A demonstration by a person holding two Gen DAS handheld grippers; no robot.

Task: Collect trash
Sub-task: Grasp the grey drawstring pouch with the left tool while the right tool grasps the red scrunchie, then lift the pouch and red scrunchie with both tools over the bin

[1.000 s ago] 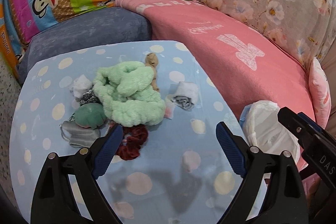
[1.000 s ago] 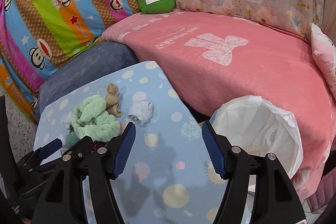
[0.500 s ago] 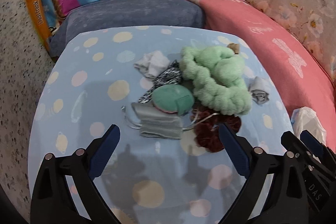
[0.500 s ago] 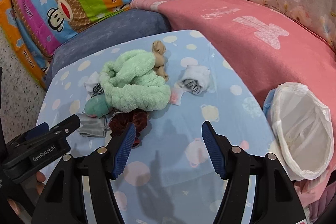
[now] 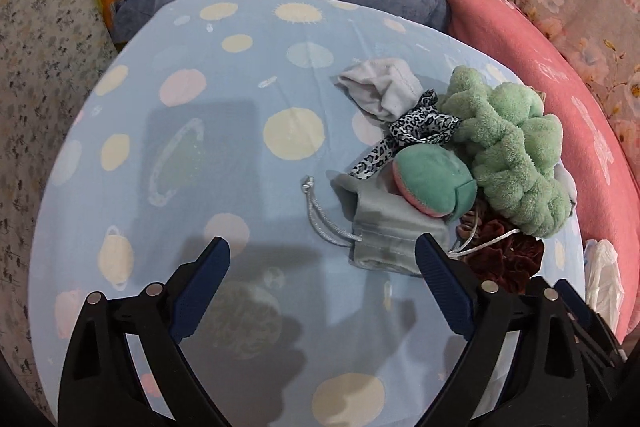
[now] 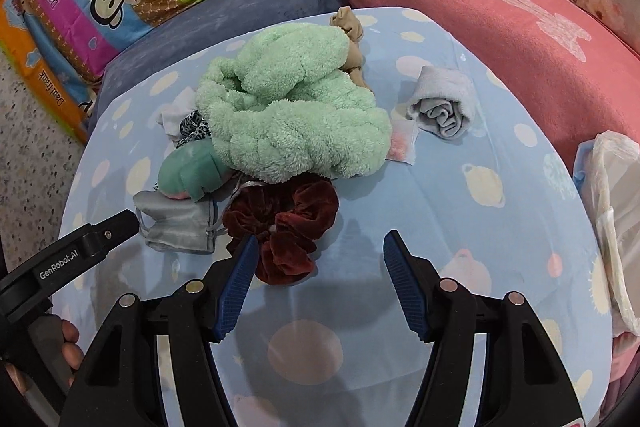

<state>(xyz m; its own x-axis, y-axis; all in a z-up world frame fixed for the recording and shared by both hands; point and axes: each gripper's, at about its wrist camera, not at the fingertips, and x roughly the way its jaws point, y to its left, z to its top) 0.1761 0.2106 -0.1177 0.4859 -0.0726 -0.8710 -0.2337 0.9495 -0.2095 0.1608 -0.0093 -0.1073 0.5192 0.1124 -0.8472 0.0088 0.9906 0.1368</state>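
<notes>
Both tongs, left (image 5: 322, 265) and right (image 6: 318, 255), are hanging released over the table (image 5: 224, 131), gripping nothing. The pouch (image 5: 384, 223) and scrunchie (image 6: 286, 223) are lying at the pile's near edge, looking soft and light, so pinching a bunched fold is probably easiest.

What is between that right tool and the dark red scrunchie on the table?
Nothing visible. The right tool is open, and the dark red scrunchie lies just ahead of its left finger on the blue tablecloth. The fluffy green cloth sits behind the scrunchie, not in front.

Dotted table (image 5: 240, 187) w/ cloth pile (image 6: 288, 115)
</notes>
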